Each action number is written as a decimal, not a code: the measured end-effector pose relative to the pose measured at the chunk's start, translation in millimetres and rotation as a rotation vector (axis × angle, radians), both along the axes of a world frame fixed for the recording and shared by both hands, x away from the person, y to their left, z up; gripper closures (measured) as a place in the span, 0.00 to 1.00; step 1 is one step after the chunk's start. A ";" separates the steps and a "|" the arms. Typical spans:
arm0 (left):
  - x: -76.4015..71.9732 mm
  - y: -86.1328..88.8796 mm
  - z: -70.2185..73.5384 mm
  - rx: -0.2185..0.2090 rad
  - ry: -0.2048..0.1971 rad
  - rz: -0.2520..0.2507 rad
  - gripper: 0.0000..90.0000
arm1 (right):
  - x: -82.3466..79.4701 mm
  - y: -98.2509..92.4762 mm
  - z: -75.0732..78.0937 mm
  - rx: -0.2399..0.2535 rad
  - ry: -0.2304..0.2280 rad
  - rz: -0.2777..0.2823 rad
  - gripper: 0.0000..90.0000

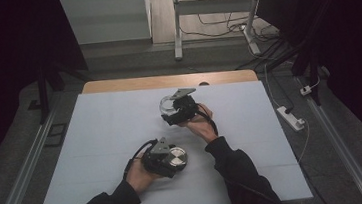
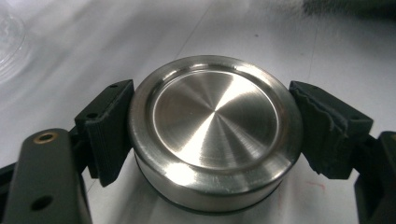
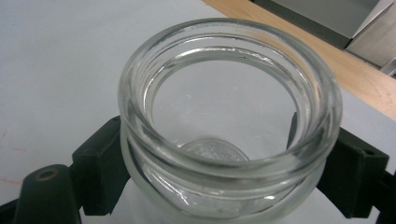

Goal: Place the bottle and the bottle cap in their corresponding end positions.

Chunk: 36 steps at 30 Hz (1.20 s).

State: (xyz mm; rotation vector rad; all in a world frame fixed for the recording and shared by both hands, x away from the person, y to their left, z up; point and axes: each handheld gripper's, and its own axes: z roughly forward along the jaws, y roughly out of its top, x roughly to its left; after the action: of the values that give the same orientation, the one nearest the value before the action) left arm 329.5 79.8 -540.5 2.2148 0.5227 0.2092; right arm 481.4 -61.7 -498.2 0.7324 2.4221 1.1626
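**Lid in one hand-held gripper, jar in the other**

High view: the left hand-held gripper [image 1: 170,159] sits low over the white table [image 1: 102,139] at about 6 o'clock, clamped on a round metal lid [image 1: 177,157]. The right hand-held gripper [image 1: 173,108] is near the centre of the table, toward 1 o'clock from the lid and well apart from it, closed around a clear glass jar [image 1: 167,105]. Keeping the two pieces apart probably leaves room to line them up, or to set each down.

Left gripper view: the lid [image 2: 215,128] lies flat with its brushed top facing up, and the jaws press on its rim from 9 and 3 o'clock. Gripping by the rim probably keeps the lid level for a square fit on a mouth.

Right gripper view: the jar [image 3: 229,116] stands upright, mouth open and empty, its patterned base visible through the glass. The jaws clasp it just under the thick lip at 9 and 3 o'clock, a hold that likely keeps the smooth glass from slipping.
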 end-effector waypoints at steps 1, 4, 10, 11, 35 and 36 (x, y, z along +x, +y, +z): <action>-0.1 -1.1 -0.2 0.011 0.002 -0.001 0.22 | 0.5 -0.3 -1.8 -0.005 0.002 0.001 0.17; 0.1 -3.7 -1.0 0.059 0.008 0.002 0.22 | 1.6 -1.7 -5.2 0.007 0.015 -0.002 0.17; 1.5 -7.1 -2.4 0.114 0.034 0.001 0.22 | 2.6 -6.4 -8.2 0.040 0.031 0.000 0.16; 2.5 -6.3 -2.4 0.111 0.046 0.002 0.22 | 2.1 -5.6 -8.3 0.038 0.031 -0.008 0.16; 1.8 -3.3 -1.2 0.048 0.091 0.028 0.09 | -3.3 -6.2 3.0 0.039 0.059 -0.009 0.01; 1.9 -3.0 -1.0 0.046 0.092 0.030 0.08 | -3.9 -7.2 3.5 0.036 0.062 -0.009 0.00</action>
State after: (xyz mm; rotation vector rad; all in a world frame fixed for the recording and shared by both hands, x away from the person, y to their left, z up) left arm 331.5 76.9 -541.5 2.2705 0.6069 0.1368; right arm 477.5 -68.9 -494.7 0.8014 2.4515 1.2002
